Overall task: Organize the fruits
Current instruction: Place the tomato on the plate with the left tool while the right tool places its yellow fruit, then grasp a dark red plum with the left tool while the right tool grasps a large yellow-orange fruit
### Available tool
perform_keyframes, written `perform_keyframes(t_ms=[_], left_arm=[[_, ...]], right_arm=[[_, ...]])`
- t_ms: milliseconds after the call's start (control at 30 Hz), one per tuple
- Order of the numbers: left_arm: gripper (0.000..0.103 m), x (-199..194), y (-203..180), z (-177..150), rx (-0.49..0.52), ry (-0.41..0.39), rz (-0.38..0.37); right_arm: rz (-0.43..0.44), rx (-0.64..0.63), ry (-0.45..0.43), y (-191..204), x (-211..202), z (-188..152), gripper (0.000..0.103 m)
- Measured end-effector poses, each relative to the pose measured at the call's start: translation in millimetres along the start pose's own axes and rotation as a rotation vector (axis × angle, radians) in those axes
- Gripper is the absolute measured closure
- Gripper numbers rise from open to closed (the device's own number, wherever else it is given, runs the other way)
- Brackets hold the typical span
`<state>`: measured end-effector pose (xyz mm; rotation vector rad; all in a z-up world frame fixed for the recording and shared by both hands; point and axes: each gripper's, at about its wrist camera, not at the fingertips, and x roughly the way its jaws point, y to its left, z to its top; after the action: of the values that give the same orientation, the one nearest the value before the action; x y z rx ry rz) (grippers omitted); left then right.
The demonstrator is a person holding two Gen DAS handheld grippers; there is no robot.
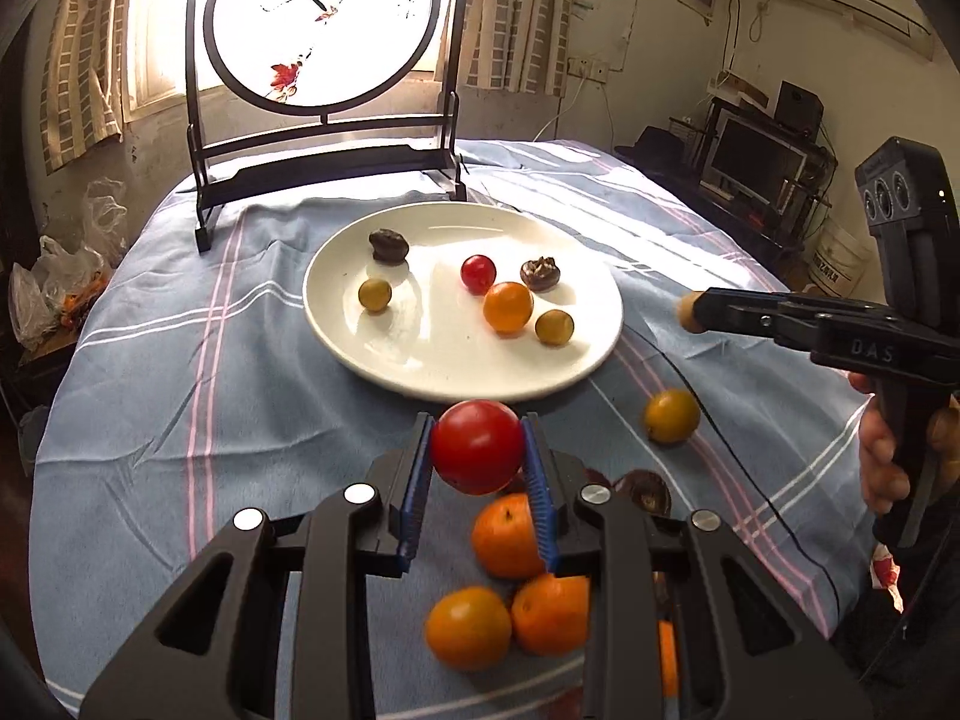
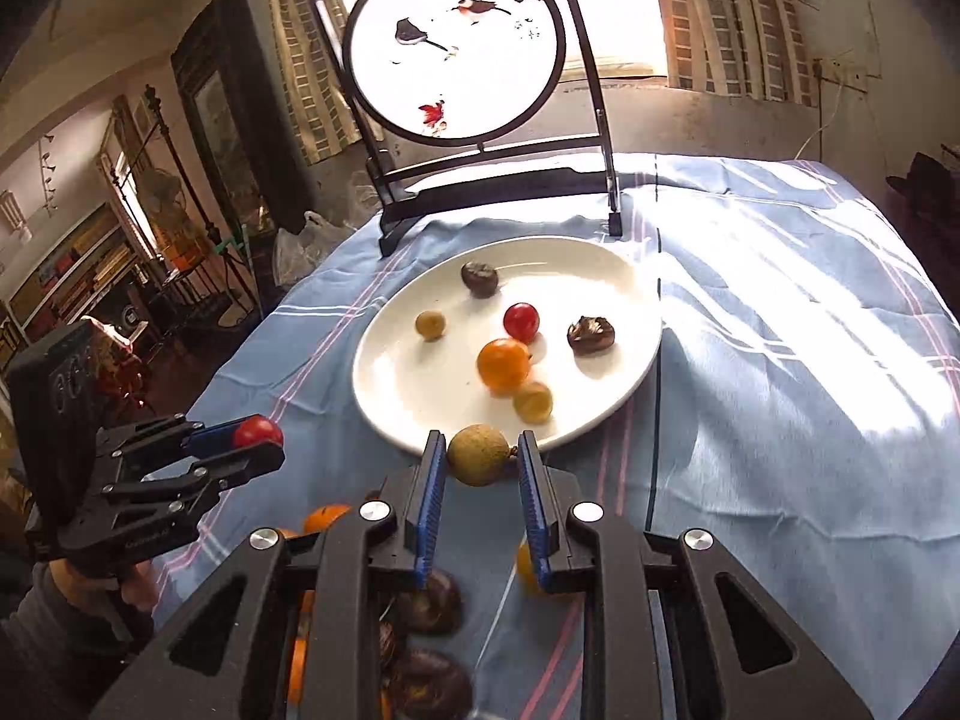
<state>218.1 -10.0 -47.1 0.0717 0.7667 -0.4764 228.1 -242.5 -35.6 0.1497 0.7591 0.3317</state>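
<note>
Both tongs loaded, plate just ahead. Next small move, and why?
Probably carry the left tongs forward over the white plate before letting go: they grip a red tomato short of its near rim, and bare plate lies ahead. The right tongs hold a brown fruit.

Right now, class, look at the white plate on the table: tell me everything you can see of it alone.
The white plate is round, shallow and glossy, like glazed ceramic. It lies flat on the blue striped tablecloth, in front of the bird screen stand. On it rest six small fruits, spread apart: two dark wrinkled ones, a red one, an orange one and two yellow-green ones. Sunlight falls across its far side. Neither claw touches it.
</note>
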Motion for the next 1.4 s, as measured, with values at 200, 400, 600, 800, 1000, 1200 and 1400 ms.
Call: perform_keyframes(t_ms=[200,400,600,800,1000,1200,1400], left_arm=[[0.067,74,8,45,-0.08,0.08,0.028],[0.047,53,22,51,-0.148,0.027,0.044],[0.047,-5,16,-5,-0.051,0.022,0.07],[0.047,-58,-6,-76,0.039,0.039,0.072],[0.051,-69,-40,-123,0.13,0.07,0.029],[0.052,-50,-57,-137,0.143,0.086,0.004],[0.064,-34,-57,-137,0.149,0.095,-0.019]], right_arm=[[-0.036,0.087,0.019,-29,56,39,0.073],[-0.058,0.044,-0.023,-18,33,33,0.058],[-0.089,0.002,-0.007,-9,-13,-24,0.058],[-0.085,0.005,0.019,-5,-39,-91,0.058],[-0.104,0.017,0.036,-6,-45,-117,0.058],[-0.112,0.018,0.036,-5,-50,-119,0.058],[-0.121,0.007,0.038,-6,-49,-113,0.058]])
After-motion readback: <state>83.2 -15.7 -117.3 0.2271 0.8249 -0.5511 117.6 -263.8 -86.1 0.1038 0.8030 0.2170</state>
